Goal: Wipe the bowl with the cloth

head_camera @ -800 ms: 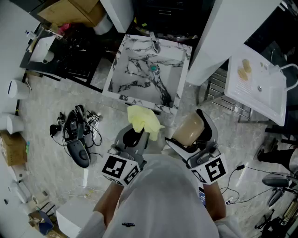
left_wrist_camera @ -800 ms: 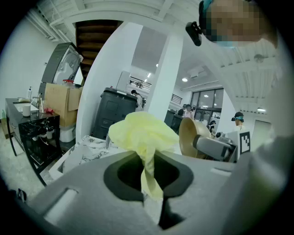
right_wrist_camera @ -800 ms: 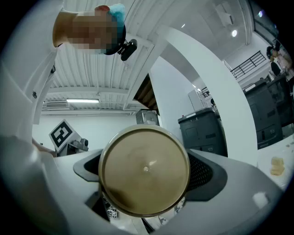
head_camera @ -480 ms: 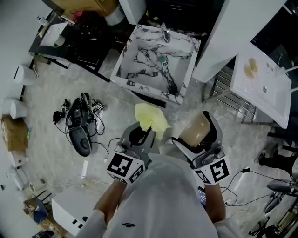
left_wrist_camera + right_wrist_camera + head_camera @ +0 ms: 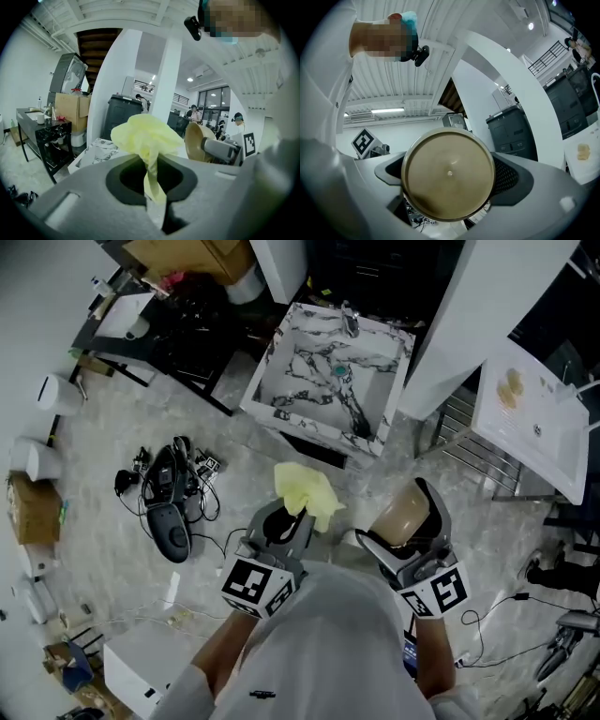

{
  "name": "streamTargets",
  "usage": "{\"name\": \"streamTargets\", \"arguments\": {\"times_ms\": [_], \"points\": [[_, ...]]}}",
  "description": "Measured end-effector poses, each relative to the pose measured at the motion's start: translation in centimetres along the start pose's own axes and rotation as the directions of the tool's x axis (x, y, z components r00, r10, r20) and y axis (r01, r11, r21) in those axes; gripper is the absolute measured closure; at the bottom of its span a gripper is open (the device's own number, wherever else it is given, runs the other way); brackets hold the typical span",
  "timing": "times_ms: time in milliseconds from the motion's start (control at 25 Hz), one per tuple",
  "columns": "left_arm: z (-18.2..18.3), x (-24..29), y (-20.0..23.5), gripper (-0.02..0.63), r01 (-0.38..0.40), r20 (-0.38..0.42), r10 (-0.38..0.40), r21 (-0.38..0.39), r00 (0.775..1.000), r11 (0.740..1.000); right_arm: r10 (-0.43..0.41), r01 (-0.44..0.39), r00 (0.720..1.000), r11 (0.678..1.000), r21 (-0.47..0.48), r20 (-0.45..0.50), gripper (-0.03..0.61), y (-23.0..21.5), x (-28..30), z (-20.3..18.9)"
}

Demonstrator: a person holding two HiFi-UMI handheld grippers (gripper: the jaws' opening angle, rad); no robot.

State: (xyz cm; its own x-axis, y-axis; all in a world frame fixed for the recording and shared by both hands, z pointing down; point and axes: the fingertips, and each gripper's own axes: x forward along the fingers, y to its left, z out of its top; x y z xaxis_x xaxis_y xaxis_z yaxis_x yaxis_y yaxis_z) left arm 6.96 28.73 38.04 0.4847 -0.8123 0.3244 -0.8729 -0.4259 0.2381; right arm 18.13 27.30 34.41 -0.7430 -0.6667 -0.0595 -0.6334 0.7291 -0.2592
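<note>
Pale marbled floor (image 5: 94, 432) fills the head view, a white veined sink box (image 5: 328, 371) ahead. The left gripper (image 5: 284, 521) pinches a crumpled yellow cloth (image 5: 305, 491); the right gripper (image 5: 405, 535) clasps a round tan bowl (image 5: 401, 510) just beside, to the cloth's right. Left gripper view: jaws closed on the cloth's tail; bowl at right, mouth apparently toward the cloth. Right gripper view: jaws spread around the bowl, base toward the camera. Wiping likely means carrying the cloth rightward into that mouth.

Marble-patterned basin (image 5: 314, 381), black cable tangle (image 5: 171, 498) on the pale floor (image 5: 112, 437), cardboard box (image 5: 192, 253).
</note>
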Motion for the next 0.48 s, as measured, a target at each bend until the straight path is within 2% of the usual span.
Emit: {"name": "streamTargets", "arguments": {"times_ms": [240,480], "points": [[0.1,-0.6,1.7,0.574,-0.056,0.019,0.056,-0.002,0.998,0.998,0.03,-0.03,1.0,1.0,0.004,0.002,0.041,-0.3,1.1,-0.3],[0.9,2.8,4.1,0.575,-0.027,0.009,0.027,0.012,1.0,1.0,0.074,-0.073,0.997,0.997,0.027,-0.031,0.041,-2.4,5.1,-0.9]]}}
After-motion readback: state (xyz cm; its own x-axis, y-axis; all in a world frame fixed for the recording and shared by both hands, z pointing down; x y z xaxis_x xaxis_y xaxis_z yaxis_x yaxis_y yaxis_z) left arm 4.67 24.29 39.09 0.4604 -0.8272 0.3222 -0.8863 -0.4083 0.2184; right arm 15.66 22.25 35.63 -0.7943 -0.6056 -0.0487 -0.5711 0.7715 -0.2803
